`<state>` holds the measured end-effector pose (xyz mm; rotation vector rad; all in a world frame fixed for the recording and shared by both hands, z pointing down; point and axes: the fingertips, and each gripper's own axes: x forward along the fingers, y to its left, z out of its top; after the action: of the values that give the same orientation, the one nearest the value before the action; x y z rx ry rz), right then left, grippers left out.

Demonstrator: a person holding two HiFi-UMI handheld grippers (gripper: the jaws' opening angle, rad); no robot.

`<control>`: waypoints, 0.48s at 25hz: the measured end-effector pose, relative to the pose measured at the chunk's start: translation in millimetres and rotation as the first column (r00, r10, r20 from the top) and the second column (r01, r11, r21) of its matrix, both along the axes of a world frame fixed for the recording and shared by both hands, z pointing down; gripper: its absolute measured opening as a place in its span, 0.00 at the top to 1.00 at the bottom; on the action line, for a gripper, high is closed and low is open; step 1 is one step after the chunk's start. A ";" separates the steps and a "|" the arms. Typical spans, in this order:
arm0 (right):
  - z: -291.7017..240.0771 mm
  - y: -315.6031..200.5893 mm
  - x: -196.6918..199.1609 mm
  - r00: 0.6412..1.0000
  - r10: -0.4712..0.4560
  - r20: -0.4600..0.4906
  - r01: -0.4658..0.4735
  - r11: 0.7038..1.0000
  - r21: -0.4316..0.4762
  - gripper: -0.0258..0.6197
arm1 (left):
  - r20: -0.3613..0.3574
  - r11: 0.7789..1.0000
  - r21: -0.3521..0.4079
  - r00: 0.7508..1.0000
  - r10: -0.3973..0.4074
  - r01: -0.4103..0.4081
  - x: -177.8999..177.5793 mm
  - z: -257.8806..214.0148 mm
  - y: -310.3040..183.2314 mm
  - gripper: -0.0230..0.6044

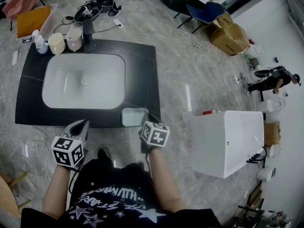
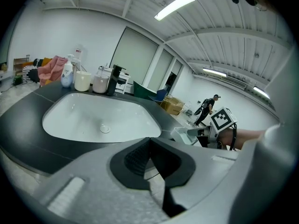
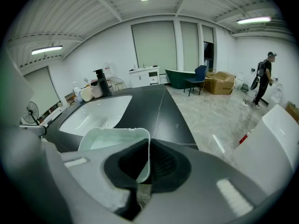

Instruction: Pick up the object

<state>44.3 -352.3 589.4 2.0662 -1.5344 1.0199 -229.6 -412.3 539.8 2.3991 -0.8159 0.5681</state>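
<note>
**Position of the task's thing.** The pale, open-topped container (image 1: 134,117) is found at lower centre of the head view. It sits on the near edge of the dark tabletop (image 1: 142,65), just beside the front right corner of the white sink (image 1: 61,96).

**Right gripper.** The right gripper (image 1: 145,123) is angled down over the container's right-hand wall. In the right gripper view its jaws are closed on that thin wall, one pad inside the container (image 3: 114,141) and one outside. A wall grip is judged to have been chosen because the body looks too wide to be spanned. The downward tilt lets the pads reach over the rim.

**Left gripper.** The left gripper (image 1: 81,126) is held at lower left of the head view, off the tabletop's near edge and well apart from the container. Its jaws are closed together with nothing between them. It is judged to be kept aside so that the lift is not obstructed.

**Edges and clearance.**
- The container lies close to the tabletop's front edge, so dragging it toward the person should be avoided and a straight upward lift is advised.
- Nothing is seen directly above the container.
- Bare tabletop lies beyond it and to its right.
- The faucet (image 1: 88,34) and the two cups (image 1: 56,42) at upper left are well apart from it.
</note>
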 end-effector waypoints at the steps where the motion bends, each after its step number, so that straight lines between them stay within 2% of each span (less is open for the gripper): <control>1: -4.4 -2.3 0.9 1.000 -0.004 0.001 0.004 1.000 0.008 0.94 | -0.001 1.000 0.002 1.000 -0.008 0.008 -0.3 -2.1 -0.5 0.95; 8: -36.3 -16.9 3.6 0.996 -0.089 -0.003 0.089 0.994 0.068 0.94 | -0.013 0.995 0.037 0.996 -0.089 0.090 -1.0 -18.7 9.0 0.95; 12: -46.8 -23.2 6.7 0.986 -0.164 -0.004 0.164 0.982 0.097 0.94 | -0.012 0.985 0.065 0.987 -0.158 0.159 0.4 -26.2 17.9 0.95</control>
<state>51.0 -375.5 542.7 1.9620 -1.7560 0.9061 -229.2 -394.4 513.6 2.3666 -1.0263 0.4758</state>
